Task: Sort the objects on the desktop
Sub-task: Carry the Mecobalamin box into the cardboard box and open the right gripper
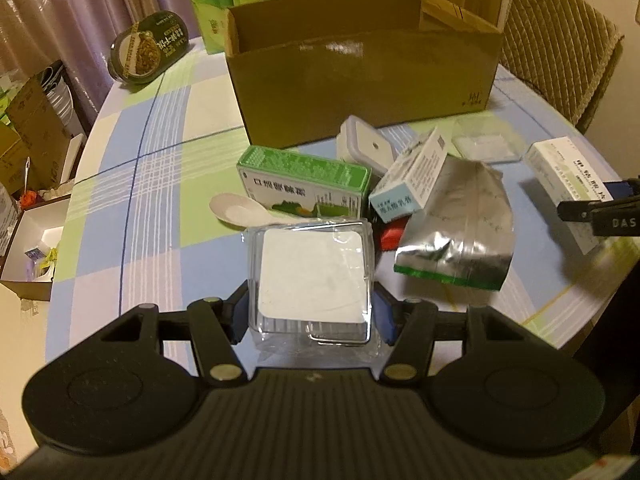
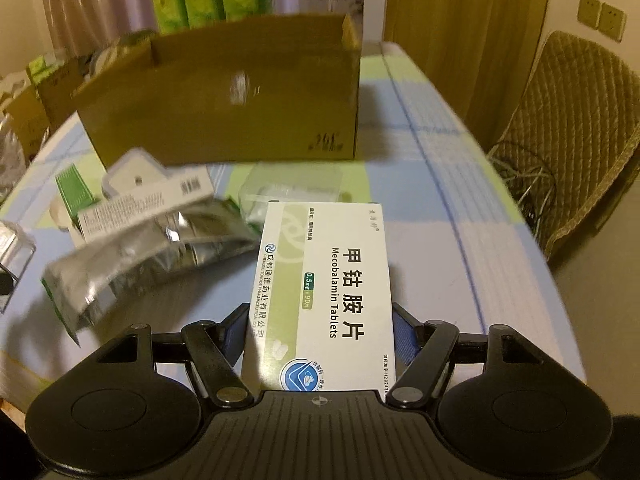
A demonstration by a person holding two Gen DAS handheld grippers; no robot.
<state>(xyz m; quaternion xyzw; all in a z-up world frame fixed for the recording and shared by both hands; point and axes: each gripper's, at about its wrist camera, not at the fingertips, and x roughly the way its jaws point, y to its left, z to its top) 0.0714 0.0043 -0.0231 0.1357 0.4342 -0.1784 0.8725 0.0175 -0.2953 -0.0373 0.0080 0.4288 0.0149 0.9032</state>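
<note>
The left tool (image 1: 312, 320) is clamped on a clear plastic case (image 1: 312, 280) with a white square inside, held above the checked surface (image 1: 132, 200). The right tool (image 2: 320, 328) is clamped on a white and green Mecobalamin tablet box (image 2: 324, 292), also held above the surface. Ahead of both stands an open cardboard box (image 1: 360, 84). Between it and the tools lie a green medicine box (image 1: 304, 188), a white spoon (image 1: 236, 210), a crumpled silver foil pouch (image 1: 456, 232) and a small white lidded container (image 1: 366, 146).
</note>
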